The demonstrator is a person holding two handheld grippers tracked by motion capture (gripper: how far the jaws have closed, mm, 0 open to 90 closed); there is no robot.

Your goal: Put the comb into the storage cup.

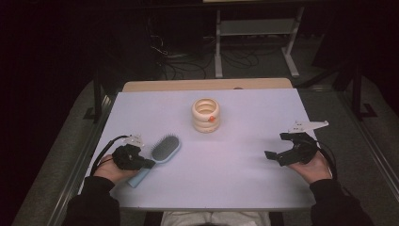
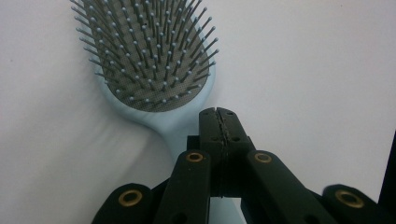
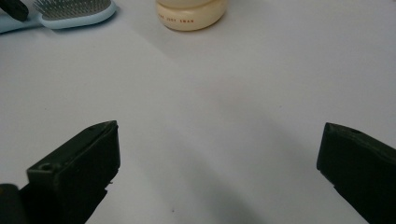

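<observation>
Hairbrush [image 1: 164, 149] beside closed left tongs [image 2: 218, 112]; cream ringed pot [image 1: 206, 115] apart.

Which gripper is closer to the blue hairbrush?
Left. The left gripper, jaws shut, sits right over the handle of the hairbrush. The right gripper is open, far across the table from it.

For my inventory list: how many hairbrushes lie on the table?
1. The light blue hairbrush lies bristles up near the table's left side, its handle under the left gripper, whose jaws are shut.
</observation>
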